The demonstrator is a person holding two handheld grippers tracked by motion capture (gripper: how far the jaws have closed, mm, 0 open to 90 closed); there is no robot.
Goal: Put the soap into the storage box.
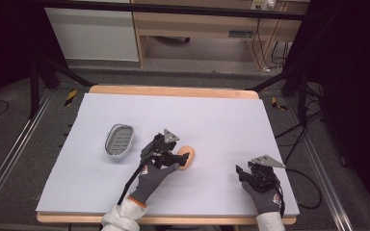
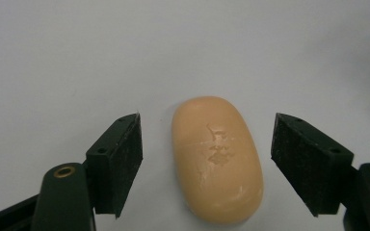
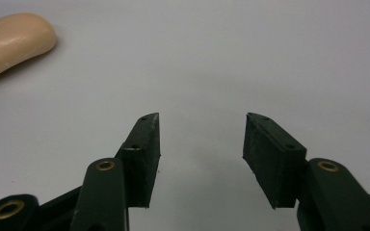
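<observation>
the left gripper is poised right over the bar of soap, a peach-coloured oval lying flat on the pale tabletop a little left of centre, with the grey soap dish off to its left, near but apart. here is the relation that matters: in the left gripper view the soap sits squarely between the two black jaws, its long axis running straight up the picture, in line with the way the gripper points, so the jaws stand on either side of its narrow width. they are wide open, with clear gaps of bare tabletop on both sides, pads touching nothing. a squeeze across the short axis looks like the natural next move, and the soap looks smooth enough to slip if the pads land off-centre. the right gripper hangs well apart at the near right of the tabletop, jaws about half open and holding nothing; in the right gripper view the soap is just a rounded end in the far upper left corner. so the left hand is plainly the nearer one. as for writing: there is a faint stamped mark on the top face of the soap, too worn to read, and no label on the dish that can be made out.
</observation>
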